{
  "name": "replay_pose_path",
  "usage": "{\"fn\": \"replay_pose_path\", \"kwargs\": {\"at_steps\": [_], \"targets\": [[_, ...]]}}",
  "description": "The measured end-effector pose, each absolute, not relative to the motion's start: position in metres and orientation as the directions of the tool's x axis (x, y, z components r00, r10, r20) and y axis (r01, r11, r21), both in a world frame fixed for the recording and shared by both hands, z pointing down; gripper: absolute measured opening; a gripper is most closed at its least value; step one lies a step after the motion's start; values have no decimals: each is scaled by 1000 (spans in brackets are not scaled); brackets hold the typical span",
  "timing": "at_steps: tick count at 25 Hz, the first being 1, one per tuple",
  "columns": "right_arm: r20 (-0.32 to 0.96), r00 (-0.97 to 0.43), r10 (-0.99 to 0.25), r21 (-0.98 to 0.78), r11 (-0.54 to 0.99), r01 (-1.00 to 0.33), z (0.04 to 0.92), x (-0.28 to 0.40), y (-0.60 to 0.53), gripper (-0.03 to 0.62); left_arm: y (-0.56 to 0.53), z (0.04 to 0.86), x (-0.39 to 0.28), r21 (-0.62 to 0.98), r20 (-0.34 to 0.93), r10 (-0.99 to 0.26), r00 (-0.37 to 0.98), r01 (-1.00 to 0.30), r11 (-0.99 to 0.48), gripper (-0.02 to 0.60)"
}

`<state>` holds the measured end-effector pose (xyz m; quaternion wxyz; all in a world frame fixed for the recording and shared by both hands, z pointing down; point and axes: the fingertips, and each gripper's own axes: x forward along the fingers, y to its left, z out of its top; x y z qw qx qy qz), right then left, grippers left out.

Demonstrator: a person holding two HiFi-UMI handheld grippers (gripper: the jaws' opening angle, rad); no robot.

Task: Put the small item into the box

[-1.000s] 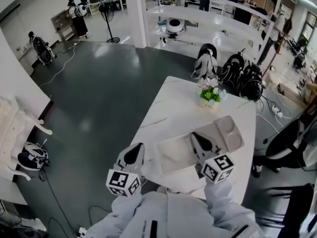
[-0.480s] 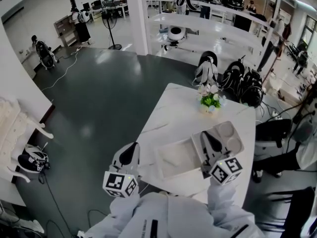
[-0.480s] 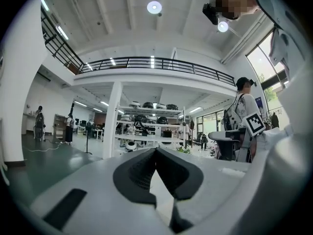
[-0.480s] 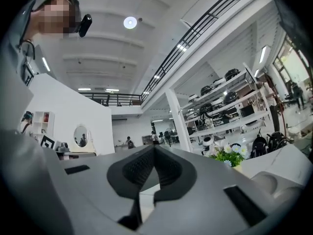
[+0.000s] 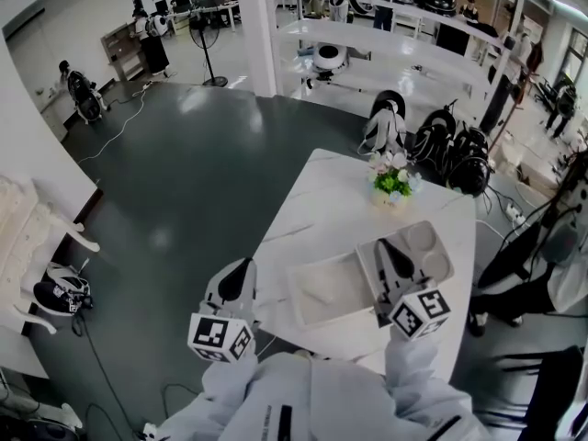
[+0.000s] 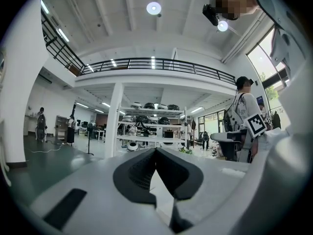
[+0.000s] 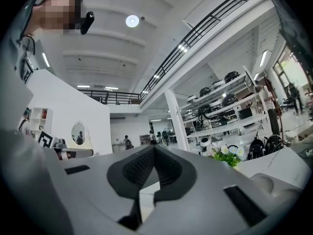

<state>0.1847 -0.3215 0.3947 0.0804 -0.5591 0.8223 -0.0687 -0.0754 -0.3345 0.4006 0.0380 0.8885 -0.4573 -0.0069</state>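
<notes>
A shallow white box (image 5: 323,289) lies on the white table (image 5: 312,209) just in front of me. No small item can be made out in any view. My left gripper (image 5: 245,265) hovers at the table's left edge, left of the box, its jaws shut with nothing in them (image 6: 156,151). My right gripper (image 5: 385,245) hangs over the box's right side and a compartment tray (image 5: 429,245), also shut and empty (image 7: 153,148). Both gripper views point level across the hall, with only a strip of tabletop showing under the jaws.
A pot of flowers (image 5: 392,183) stands at the table's far end (image 7: 226,157). Dark bags (image 5: 452,145) sit on the floor beyond it. A person (image 5: 537,265) stands close to the table's right side. Shelves with equipment (image 5: 386,35) fill the background.
Both grippers stayed shut and drifted slightly, the right one a little to the right. The head view shifted, so the table sits a bit lower in the frame.
</notes>
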Motion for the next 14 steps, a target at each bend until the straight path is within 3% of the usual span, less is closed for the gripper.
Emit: {"fn": "replay_pose_path", "kwargs": {"at_steps": [14], "targets": [[-18,-336,-942,-162,335,-928,405,189,-322,-8,-336,407,-79,71,33,-819,573,-819,-570,-2]]}}
